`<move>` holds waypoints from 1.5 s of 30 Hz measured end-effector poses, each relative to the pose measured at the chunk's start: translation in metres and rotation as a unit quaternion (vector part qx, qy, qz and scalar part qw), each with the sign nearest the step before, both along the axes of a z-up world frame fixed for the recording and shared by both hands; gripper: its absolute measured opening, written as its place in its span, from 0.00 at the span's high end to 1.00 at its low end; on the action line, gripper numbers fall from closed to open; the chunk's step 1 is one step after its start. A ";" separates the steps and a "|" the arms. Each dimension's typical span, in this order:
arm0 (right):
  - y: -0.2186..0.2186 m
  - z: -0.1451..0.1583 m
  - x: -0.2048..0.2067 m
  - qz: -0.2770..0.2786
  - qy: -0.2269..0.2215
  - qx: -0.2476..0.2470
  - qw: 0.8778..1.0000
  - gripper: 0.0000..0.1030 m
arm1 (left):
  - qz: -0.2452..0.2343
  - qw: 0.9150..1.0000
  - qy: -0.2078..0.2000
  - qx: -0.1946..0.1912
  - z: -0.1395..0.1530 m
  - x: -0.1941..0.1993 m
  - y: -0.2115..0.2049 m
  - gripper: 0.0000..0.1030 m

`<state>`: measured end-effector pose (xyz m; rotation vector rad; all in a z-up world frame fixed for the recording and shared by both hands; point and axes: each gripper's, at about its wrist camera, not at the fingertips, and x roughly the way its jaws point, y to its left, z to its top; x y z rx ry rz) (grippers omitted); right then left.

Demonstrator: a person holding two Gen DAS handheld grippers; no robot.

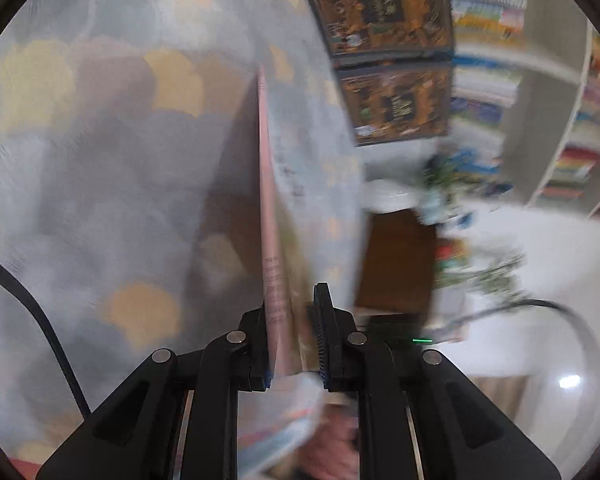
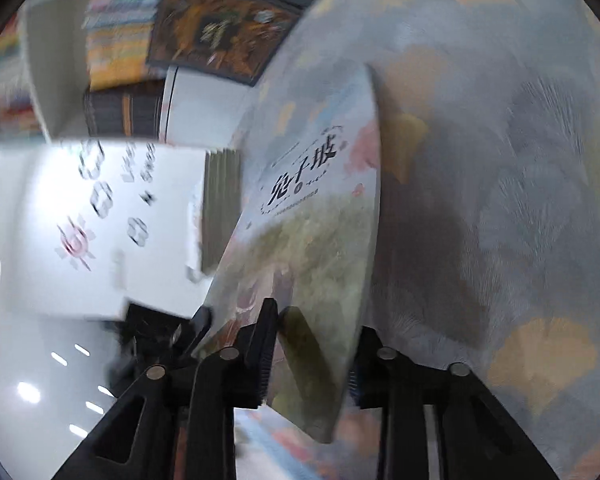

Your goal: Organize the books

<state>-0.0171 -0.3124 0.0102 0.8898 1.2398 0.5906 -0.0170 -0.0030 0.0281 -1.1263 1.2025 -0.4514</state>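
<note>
A thin pale book with a pink spine stands between the fingers of my left gripper, which is shut on its lower part. The same book, with a pastel cover and black Chinese title, also sits between the fingers of my right gripper, shut on its lower edge. Both hold it above a grey-blue cloth with orange patches. Both views are blurred by motion.
Two dark orange-patterned books lie flat past the held book. Shelves packed with colourful books stand behind. A white box with printed marks and a dark striped stack sit to the left in the right wrist view.
</note>
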 end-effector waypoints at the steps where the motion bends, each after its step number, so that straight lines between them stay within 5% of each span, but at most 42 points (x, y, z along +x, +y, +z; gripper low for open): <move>1: 0.007 0.007 -0.002 0.011 -0.018 -0.035 0.999 0.77 | -0.015 0.999 -0.002 0.035 0.002 0.001 -0.003 0.88; 4: 0.029 0.025 -0.010 0.042 -0.068 -0.135 0.988 0.78 | -0.054 0.991 -0.019 0.120 0.009 0.002 -0.013 0.88; 8: 0.066 0.048 -0.034 0.103 -0.153 -0.259 0.948 0.78 | -0.101 0.975 -0.055 0.190 0.020 -0.004 -0.020 0.88; 17: 0.103 0.075 -0.076 0.146 -0.211 -0.332 0.908 0.78 | -0.167 0.950 -0.131 0.228 0.050 -0.026 -0.011 0.88; 25: 0.129 0.112 -0.077 0.119 -0.232 -0.334 0.906 0.77 | -0.148 0.953 -0.185 0.190 0.083 -0.024 0.024 0.88; 32: 0.195 0.148 -0.049 0.113 -0.278 -0.308 0.903 0.76 | -0.080 0.951 -0.230 0.190 0.122 -0.009 0.101 0.88; 39: 0.294 0.146 0.002 0.166 -0.289 -0.272 0.903 0.74 | -0.031 0.942 -0.240 0.233 0.130 0.013 0.188 0.86; 45: 0.352 0.130 0.043 0.174 -0.273 -0.263 0.909 0.74 | 0.008 0.950 -0.216 0.224 0.110 0.040 0.249 0.85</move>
